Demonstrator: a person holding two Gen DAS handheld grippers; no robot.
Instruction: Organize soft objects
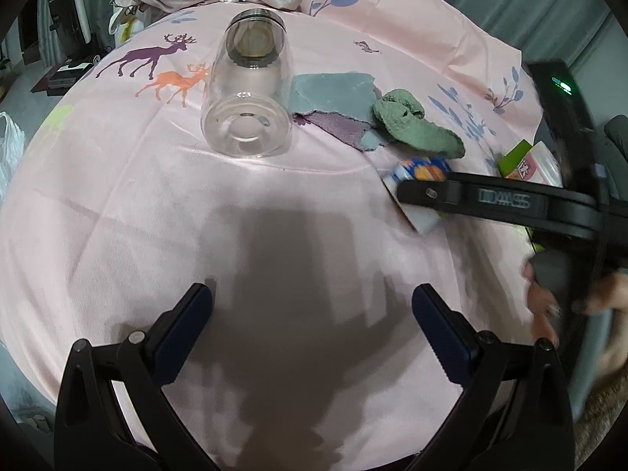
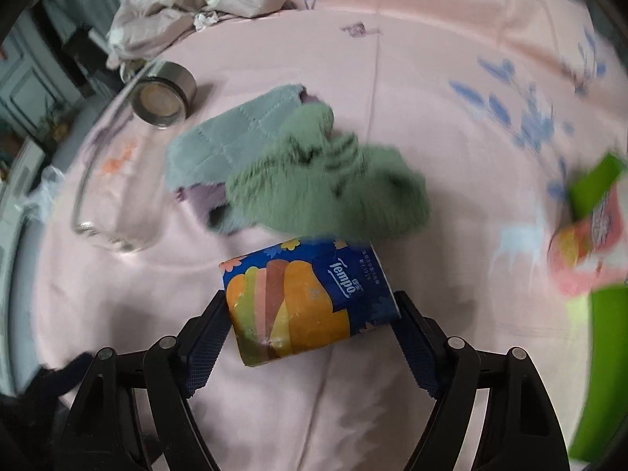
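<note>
2 grippers work over the pink bedsheet point(image 1: 117, 204). The right gripper point(image 2: 312, 327) pinches a blue Tempo tissue pack point(image 2: 310, 298) between its fingers, just in front of the green fuzzy sock point(image 2: 329, 192), which lies partly on the grey-blue cloth point(image 2: 219, 137). The left gripper point(image 1: 312, 316) hovers with fingers spread, empty, near a glass jar point(image 1: 247, 90) lying on its side.

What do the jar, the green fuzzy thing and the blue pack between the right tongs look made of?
Jar: clear glass by its glints, though clear plastic is possible, with a brushed-metal lid. Green sock: plush fleece-like fabric, fuzzy pile. Tempo tissue pack: glossy printed plastic film, creased and shiny, between the right tongs.
</note>
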